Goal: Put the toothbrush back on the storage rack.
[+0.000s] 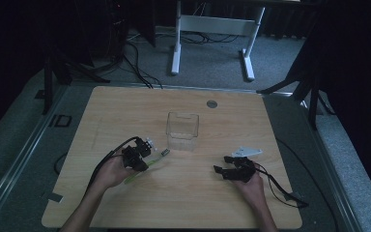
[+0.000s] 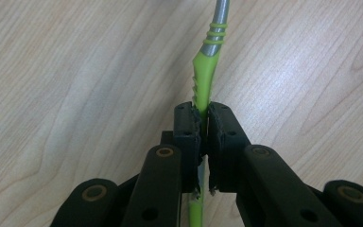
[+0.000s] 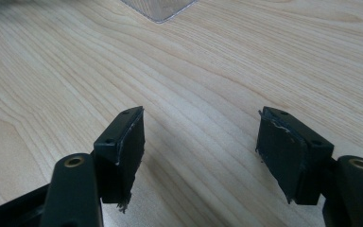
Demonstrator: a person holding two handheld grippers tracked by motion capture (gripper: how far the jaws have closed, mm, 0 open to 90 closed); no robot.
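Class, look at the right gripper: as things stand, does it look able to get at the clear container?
Probably yes. The right gripper stands open and holds nothing, and bare table lies between it and the clear container. The left gripper, shut on the green toothbrush, sits off to the other side.

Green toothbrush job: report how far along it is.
Done: the left gripper has shut on the green-handled toothbrush with a silver neck, gripping its handle. In hand: the toothbrush sits low over the light wooden table, its head pointing toward the clear plastic box. Left: the box looks empty, so the likely step of putting the toothbrush in it is not yet done. The right gripper is open, holding nothing.
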